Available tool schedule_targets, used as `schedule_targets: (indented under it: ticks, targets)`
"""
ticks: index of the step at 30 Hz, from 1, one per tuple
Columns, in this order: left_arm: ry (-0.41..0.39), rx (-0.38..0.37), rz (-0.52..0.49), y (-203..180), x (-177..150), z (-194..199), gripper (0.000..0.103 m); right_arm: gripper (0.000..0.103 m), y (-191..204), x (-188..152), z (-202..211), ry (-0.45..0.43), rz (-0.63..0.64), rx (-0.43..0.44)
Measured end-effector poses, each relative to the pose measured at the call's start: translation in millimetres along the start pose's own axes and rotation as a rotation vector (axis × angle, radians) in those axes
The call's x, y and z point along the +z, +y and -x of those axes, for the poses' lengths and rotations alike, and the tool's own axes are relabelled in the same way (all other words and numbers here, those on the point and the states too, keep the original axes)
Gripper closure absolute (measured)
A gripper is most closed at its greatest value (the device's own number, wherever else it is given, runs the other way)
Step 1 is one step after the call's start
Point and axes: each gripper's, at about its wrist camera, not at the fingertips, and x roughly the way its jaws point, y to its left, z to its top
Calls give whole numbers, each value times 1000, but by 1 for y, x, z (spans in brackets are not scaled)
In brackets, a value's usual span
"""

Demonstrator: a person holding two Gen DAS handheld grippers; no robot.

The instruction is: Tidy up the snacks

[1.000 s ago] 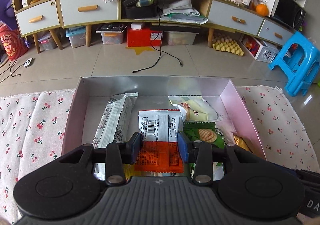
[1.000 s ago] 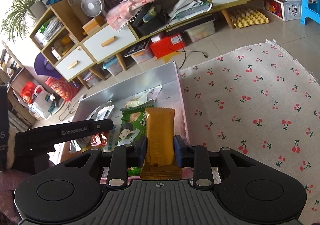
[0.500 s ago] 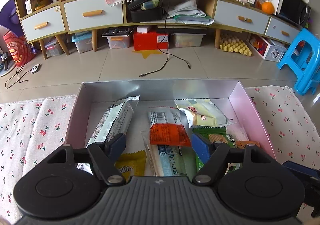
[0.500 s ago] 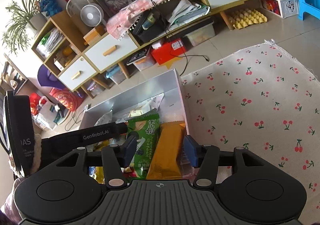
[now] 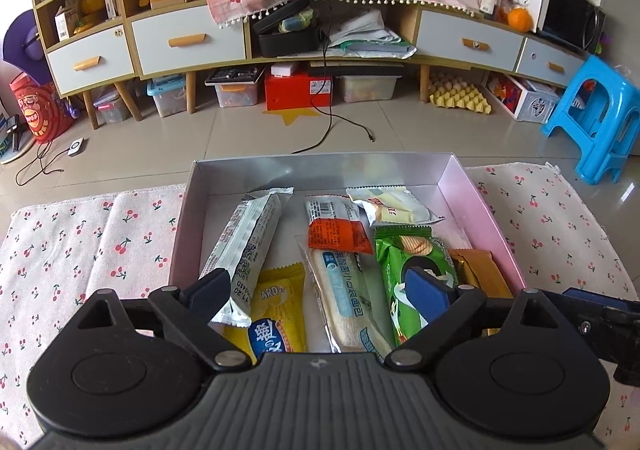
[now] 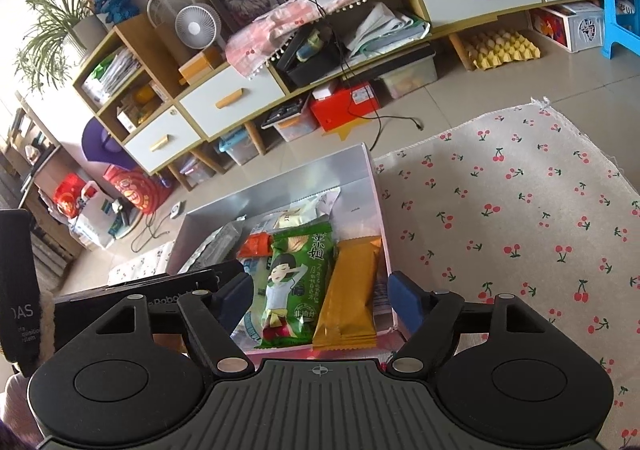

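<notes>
My left gripper (image 5: 320, 290), jaws just spread wide and empty, hangs over the box (image 5: 480, 205); the orange-labelled packet (image 5: 338, 236) lies beyond them. My right gripper (image 6: 318, 296) has likewise just opened, the gold packet (image 6: 350, 290) lying loose between its jaws beside the green packet (image 6: 298, 282).

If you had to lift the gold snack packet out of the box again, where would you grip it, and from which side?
Probably across the middle of the gold snack packet, from above. It lies flat and lengthwise by the box's pink wall, beside the green chip packet, so fingers should straddle its narrow width.
</notes>
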Motion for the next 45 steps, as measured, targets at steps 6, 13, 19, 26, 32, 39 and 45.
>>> schedule_targets:
  ticks: [6,13,19,26,32,39,45]
  targets:
    - [-3,-10,16,6,-11,18,3,21,8,-7,14,10,47,-16]
    - [7,-5,36,12,-30,34,1,20,12,-19,28,30,95,-45]
    - [32,11,41,21,-48,44,1,20,14,-27,38,46,136,-62]
    - [58,15,62,31,-65,55,1,20,14,-38,48,66,195,-84]
    - [56,-4,41,34,-80,60,1,20,11,-48,52,85,235,-93]
    - [58,-3,-10,46,-103,66,1,20,2,-69,52,134,278,-119]
    - [76,-2,-42,54,-122,65,1,20,-1,-85,50,162,325,-151]
